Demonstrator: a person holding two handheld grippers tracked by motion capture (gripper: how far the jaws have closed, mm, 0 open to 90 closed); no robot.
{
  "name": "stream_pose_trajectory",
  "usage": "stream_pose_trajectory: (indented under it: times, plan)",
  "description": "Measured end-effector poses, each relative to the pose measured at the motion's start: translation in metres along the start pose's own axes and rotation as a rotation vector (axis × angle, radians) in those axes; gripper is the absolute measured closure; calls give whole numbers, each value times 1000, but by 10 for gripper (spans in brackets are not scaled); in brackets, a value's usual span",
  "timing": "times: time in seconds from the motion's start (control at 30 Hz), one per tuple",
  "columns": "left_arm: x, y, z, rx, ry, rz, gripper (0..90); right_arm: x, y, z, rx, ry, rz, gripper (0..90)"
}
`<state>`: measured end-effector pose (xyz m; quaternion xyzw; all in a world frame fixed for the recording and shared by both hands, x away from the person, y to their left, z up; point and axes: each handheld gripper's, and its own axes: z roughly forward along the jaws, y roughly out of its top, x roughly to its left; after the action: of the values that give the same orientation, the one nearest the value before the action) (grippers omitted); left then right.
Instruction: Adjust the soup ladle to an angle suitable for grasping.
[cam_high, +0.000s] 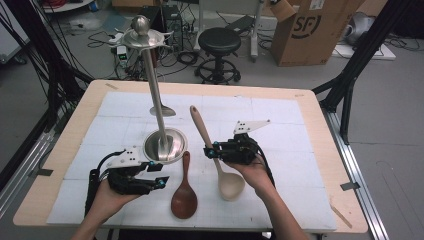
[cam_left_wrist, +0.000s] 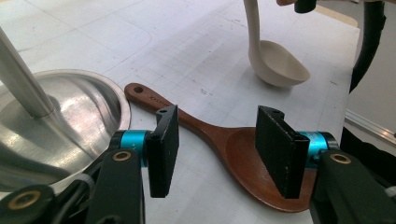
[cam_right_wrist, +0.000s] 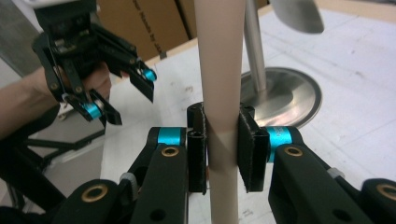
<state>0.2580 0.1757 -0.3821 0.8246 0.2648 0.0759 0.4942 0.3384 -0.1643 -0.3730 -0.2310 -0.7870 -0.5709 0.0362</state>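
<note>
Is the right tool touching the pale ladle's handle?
Touching. In the right gripper view, the right tool has both pads pressed against the pale ladle handle, with no gap either side.

Left gripper (cam_high: 161, 180) fingers parted; right gripper (cam_high: 209, 151) fingers clamped.

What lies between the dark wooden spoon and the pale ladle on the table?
Nothing: bare white mat separates the dark wooden spoon from the pale ladle, as the high view shows.

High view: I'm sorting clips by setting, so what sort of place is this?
Probably a lab or workshop set up for recording. Cables sprawl over the floor, a cardboard box and black stool stand behind the table, and black frame struts flank it.
</note>
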Motion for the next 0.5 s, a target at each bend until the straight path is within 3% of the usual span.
stream_pose_trajectory:
  times: [0.5]
  plan:
    - [0,0,0,-2,3,0,495,4,13,-11,-82,-5,-19,758]
